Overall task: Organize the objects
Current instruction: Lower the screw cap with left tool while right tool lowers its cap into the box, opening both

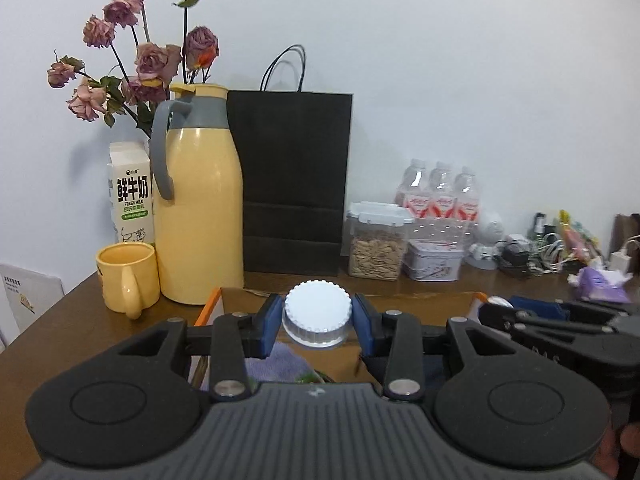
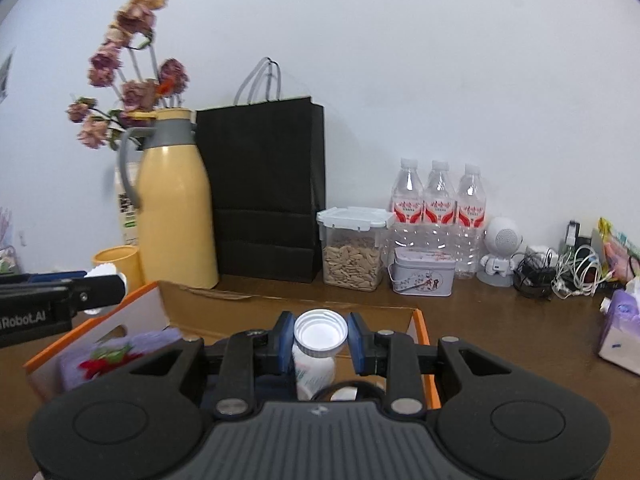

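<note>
My left gripper (image 1: 318,322) is shut on a jar with a wide white ribbed lid (image 1: 318,312), its blue pads pressing both sides. It hangs above an open cardboard box with orange edges (image 1: 208,308). In the right wrist view, my right gripper (image 2: 320,340) is shut on the neck of a small white bottle (image 2: 314,372) with a white cap, held upright over the same box (image 2: 420,324). The left gripper (image 2: 104,280) shows at the left edge there. The right gripper (image 1: 494,308) shows at the right of the left wrist view. A purple cloth (image 2: 152,344) lies in the box.
Along the wall stand a yellow mug (image 1: 126,276), a yellow thermos jug (image 1: 198,208), a milk carton (image 1: 130,196), dried roses, a black paper bag (image 1: 292,184), a seed container (image 2: 352,254), a tin (image 2: 424,276), three water bottles (image 2: 438,200), a white robot speaker (image 2: 500,252), tangled cables and a tissue pack (image 2: 620,328).
</note>
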`<state>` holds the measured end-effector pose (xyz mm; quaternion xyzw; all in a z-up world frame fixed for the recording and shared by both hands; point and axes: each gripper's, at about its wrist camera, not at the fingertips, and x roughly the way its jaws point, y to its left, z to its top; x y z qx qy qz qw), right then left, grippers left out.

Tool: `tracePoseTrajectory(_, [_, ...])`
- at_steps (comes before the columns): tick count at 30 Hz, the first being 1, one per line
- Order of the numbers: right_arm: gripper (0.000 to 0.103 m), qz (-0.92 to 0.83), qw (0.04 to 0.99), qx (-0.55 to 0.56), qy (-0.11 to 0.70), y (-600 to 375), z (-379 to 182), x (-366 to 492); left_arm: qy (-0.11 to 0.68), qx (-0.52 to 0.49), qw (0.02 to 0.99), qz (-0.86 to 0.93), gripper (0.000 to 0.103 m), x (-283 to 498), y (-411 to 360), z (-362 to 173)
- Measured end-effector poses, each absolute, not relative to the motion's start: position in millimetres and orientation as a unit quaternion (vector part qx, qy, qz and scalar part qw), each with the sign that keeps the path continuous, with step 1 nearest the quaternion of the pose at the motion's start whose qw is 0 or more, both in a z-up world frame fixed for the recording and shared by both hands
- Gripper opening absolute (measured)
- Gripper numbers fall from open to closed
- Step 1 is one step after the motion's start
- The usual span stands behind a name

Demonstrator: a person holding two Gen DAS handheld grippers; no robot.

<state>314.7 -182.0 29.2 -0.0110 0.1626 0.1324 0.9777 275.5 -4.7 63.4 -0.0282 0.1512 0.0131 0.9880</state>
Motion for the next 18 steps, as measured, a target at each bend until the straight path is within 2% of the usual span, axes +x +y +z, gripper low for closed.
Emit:
tracePoseTrajectory(5, [0.027, 0.133, 0.972, -0.004, 0.194, -184.9, 8.7, 331.7, 0.19, -0.022, 0.981, 0.01, 0.039, 293.5, -0.7, 41.2])
tracePoseTrajectory(12, [0.028, 0.133, 0.97, -0.006, 0.204, -185.3, 0.5, 331.2, 0.19, 0.001, 0.982, 0.006, 0.041, 286.2, -7.6, 35.0])
tracePoseTrajectory(14, [0.028, 0.134, 0.97, -0.003, 0.204, -186.0, 0.4, 329.5, 0.187, 0.008, 0.982, 0.006, 0.048, 284.3, -10.0, 34.3])
tracePoseTrajectory(15, [0.03, 0.134, 0.97, -0.002, 0.204, -186.2, 0.7, 328.3, 0.185, 0.009, 0.983, 0.008, 0.056, 283.1, -10.4, 34.3])
tracePoseTrajectory(18, [0.042, 0.133, 0.97, 0.0, 0.204, -187.2, 0.9, 326.6, 0.176, 0.011, 0.984, 0.016, 0.072, 278.8, -9.9, 35.9])
